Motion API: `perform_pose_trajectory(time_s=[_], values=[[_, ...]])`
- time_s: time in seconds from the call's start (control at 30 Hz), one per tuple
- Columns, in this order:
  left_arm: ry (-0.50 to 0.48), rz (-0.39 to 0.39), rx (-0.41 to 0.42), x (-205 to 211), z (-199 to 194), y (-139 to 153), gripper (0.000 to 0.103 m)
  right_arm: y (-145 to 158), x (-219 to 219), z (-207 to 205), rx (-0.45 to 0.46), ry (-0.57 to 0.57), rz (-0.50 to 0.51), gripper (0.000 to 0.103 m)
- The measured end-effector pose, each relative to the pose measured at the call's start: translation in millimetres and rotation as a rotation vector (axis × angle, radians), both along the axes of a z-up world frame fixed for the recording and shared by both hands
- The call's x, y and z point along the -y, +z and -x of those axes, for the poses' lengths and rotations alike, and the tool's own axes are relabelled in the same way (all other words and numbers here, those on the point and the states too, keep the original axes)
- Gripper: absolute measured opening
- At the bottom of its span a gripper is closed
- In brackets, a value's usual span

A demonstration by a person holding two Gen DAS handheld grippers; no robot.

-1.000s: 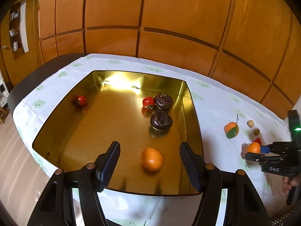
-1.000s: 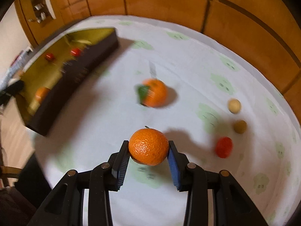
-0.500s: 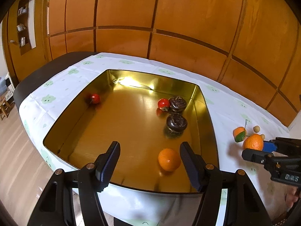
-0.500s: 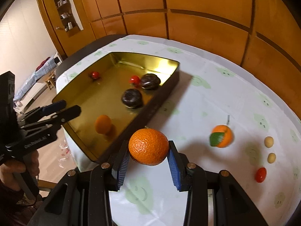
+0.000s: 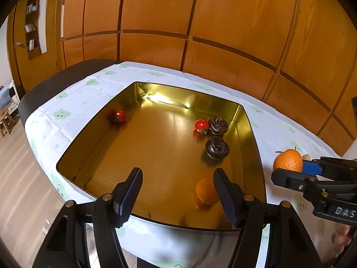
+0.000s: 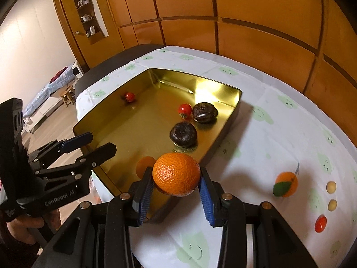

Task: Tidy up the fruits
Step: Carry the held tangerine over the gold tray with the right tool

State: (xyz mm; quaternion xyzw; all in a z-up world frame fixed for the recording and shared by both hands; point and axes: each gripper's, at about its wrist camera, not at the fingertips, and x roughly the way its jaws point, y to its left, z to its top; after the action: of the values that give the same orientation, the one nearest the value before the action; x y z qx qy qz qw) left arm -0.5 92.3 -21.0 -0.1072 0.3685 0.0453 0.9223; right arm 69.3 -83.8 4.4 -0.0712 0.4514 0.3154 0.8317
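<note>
My right gripper (image 6: 176,170) is shut on a large orange (image 6: 174,178) and holds it in the air over the near right corner of the gold tray (image 6: 236,102). In the left wrist view that orange (image 5: 287,163) hangs just right of the tray's wall (image 5: 252,134). My left gripper (image 5: 177,173) stands open and empty above the tray's near edge. Inside the tray lie a smaller orange (image 5: 206,191), two dark round fruits (image 5: 216,148) (image 5: 217,125) and two red tomatoes (image 5: 201,125) (image 5: 120,115).
On the white cloth right of the tray lie an orange with a green leaf (image 6: 286,184), two small yellowish fruits (image 6: 331,187) (image 6: 332,204) and a red tomato (image 6: 320,223). A wood-panelled wall runs behind the table. A hand (image 6: 24,223) holds the left gripper (image 6: 101,142).
My right gripper has carried the orange up and leftward from the cloth to the tray's near corner. The left gripper has drifted a little to the left and stays open.
</note>
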Motion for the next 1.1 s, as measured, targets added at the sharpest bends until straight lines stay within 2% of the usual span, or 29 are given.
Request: perform_pose_trajectory(time_s=[0.3,0.87,1.1], values=[[0.038,0.017,0.012,-16.0,1.8,1.3,0.066,-6.0,-22.4,-3.9,0.007,0.018,0.018,0.04],[0.068,0.009,0.019,-25.3,1.9,1.7,0.066,-11.9,-27.0,5.6,0.006,0.007,0.006,0.04],[0.07,0.004,0.024,-26.2,3.5,2.4,0.066,-12.0,-31.2,1.5,0.029,-0.003,0.035,0.04]])
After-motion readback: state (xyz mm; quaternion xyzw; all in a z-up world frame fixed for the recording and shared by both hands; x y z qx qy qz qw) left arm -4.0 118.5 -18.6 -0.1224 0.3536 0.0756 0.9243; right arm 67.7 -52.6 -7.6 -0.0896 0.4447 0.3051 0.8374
